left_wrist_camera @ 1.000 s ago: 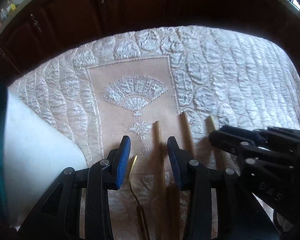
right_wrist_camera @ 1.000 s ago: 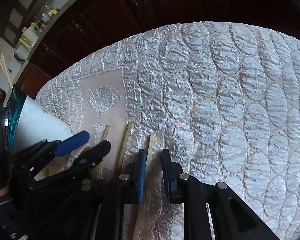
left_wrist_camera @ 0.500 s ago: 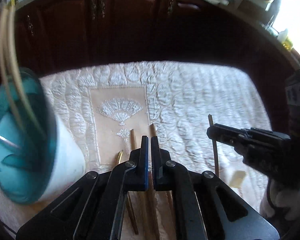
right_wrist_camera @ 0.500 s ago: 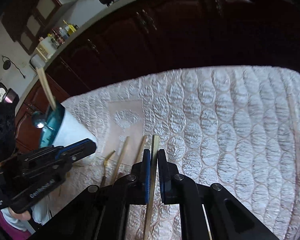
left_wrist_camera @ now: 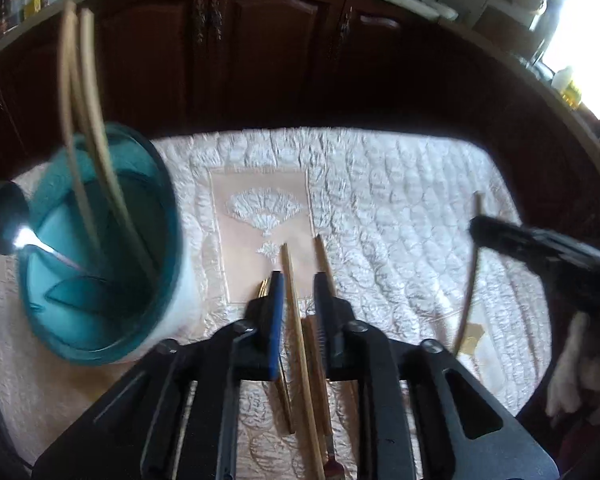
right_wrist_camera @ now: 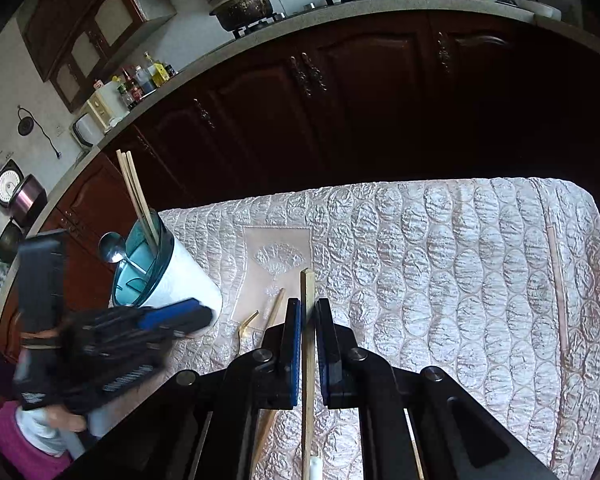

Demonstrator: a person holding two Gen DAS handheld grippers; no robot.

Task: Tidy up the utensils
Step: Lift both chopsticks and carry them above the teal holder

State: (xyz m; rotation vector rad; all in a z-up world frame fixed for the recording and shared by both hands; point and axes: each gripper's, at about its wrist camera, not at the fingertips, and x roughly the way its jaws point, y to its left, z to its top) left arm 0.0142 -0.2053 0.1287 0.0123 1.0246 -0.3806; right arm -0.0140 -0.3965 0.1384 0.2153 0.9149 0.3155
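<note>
The right gripper [right_wrist_camera: 308,344] clamps a slim, pale, square-cut wooden chopstick [right_wrist_camera: 309,320]; the left gripper [left_wrist_camera: 298,312], jaws opening, straddles a similar tan chopstick [left_wrist_camera: 296,320].

Glossy quilted tablecloth [right_wrist_camera: 440,264], wooden chopstick [right_wrist_camera: 309,344]

Dark wooden cabinets [right_wrist_camera: 340,92] were noted from 10 to 2 o'clock, beneath a grey countertop [right_wrist_camera: 260,36]. Bright window light [left_wrist_camera: 580,64] was recorded at 2 o'clock.
</note>
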